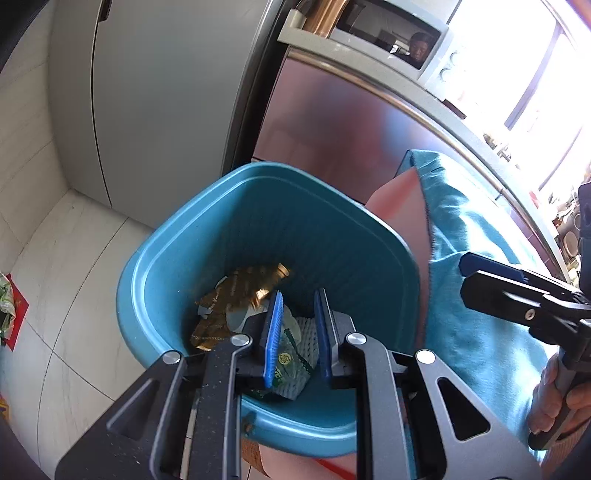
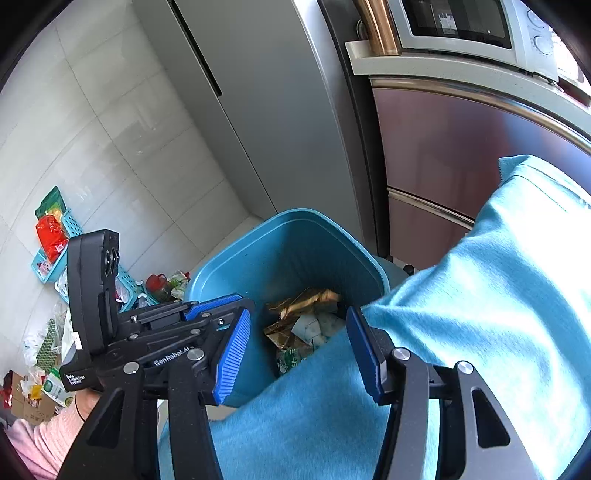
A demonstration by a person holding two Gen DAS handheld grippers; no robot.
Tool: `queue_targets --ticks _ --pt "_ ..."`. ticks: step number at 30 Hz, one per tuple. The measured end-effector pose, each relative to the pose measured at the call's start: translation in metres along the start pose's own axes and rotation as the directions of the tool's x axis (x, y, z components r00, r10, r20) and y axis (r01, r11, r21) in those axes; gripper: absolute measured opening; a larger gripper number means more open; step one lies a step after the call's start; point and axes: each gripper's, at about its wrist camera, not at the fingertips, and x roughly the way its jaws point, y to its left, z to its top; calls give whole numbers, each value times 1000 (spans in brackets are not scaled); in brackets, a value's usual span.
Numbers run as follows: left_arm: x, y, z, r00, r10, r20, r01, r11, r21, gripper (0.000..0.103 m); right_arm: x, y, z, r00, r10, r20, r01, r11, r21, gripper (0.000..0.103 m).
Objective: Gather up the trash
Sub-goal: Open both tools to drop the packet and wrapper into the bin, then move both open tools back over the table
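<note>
Pale tiled floor [image 1: 74,258], grey fridge [image 1: 147,92] at eleven o'clock, microwave [image 2: 472,29] at one, sunlit window [image 1: 517,55] blazing.

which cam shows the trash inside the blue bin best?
Left wrist: it looks straight into the blue bin, gold wrapper and green packet visible. The right wrist view has the wrapper too, but the blue cloth covers part.

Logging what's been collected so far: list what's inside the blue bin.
Inside the blue bin lie a crumpled gold wrapper, a green printed packet and white paper scraps. Anything beneath them, and the bin's bottom, is covered.
</note>
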Motion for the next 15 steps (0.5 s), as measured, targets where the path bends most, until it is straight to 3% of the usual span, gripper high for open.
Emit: queue_targets --ticks 7,15 --pt "-37 -19 -4 995 -74 61 71 996 58 26 -34 -3 -15 998 1 59 0 1000 -19 52" --pt "-70 -66 -15 974 -205 99 189 970 153 38 -89 -11 -44 989 -21 144 20 1000 7 53"
